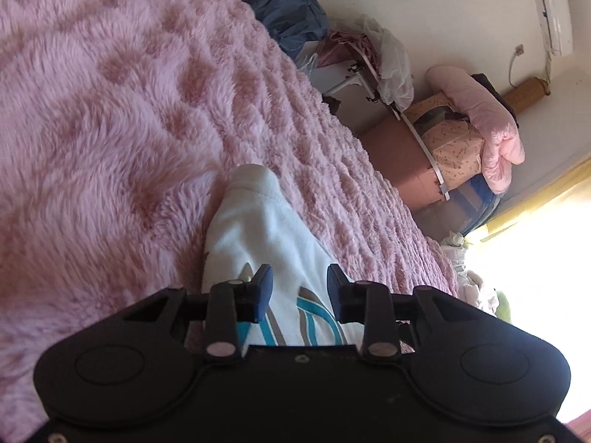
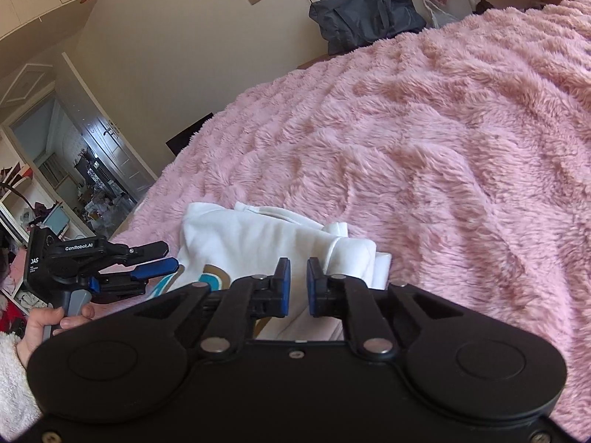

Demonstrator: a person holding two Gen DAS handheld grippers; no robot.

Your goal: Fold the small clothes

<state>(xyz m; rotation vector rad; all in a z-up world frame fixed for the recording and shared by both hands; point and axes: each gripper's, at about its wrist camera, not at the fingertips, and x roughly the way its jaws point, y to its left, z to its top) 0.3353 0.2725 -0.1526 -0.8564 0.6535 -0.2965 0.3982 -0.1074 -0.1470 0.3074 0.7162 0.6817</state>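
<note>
A small white garment [image 1: 258,229] with a blue and tan print lies rumpled on a fluffy pink blanket [image 1: 110,110]. My left gripper [image 1: 300,277] hovers over its printed part, jaws apart, nothing pinched between the blue pads. In the right wrist view the same garment [image 2: 258,236] lies partly folded on the blanket [image 2: 443,147]. My right gripper [image 2: 298,269] sits above its near edge, with only a narrow gap between the jaws and no cloth visibly clamped. The left gripper [image 2: 170,257] appears at the garment's left edge, open, held by a hand [image 2: 40,328].
A dark blue bag [image 2: 365,14] stands past the bed's far edge. Beside the bed are a pink quilt pile [image 1: 480,118] on boxes and a bright window [image 1: 535,240]. An open doorway [image 2: 107,136] and cluttered shelves lie at the left.
</note>
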